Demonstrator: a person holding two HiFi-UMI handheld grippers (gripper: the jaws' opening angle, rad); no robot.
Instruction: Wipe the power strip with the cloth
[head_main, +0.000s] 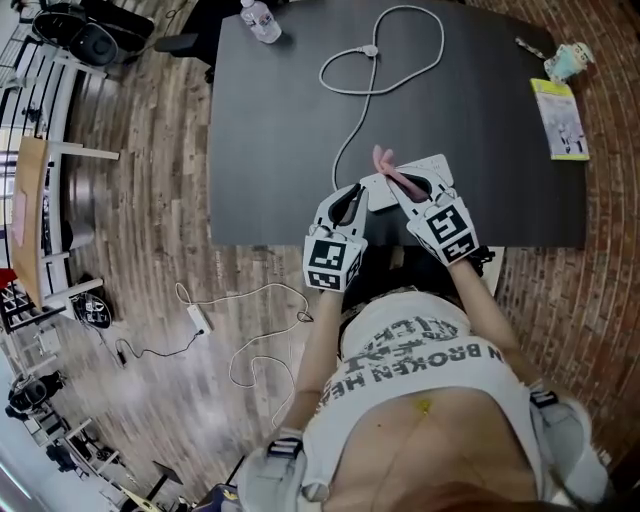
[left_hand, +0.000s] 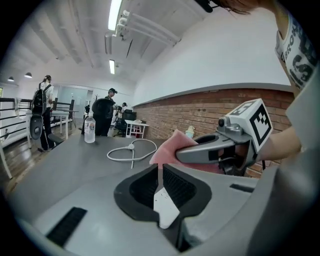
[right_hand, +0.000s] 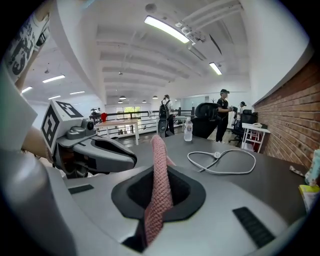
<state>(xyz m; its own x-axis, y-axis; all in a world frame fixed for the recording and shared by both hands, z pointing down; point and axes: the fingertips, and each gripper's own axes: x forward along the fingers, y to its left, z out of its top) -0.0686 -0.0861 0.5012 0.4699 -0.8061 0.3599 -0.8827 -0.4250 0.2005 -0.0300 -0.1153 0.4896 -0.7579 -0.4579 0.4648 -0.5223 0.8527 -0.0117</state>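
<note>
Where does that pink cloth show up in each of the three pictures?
Head view: cloth just right of centre, upper half.
Left gripper view: cloth mid-frame, slightly right of centre.
Right gripper view: cloth upright, bottom centre.
Shared landmark: looped white cable.

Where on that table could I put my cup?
Bare: tabletop left of the cable, below the bottle; also between cable and yellow booklet. Crowded: front edge, with power strip, cloth, left gripper, right gripper.
</note>
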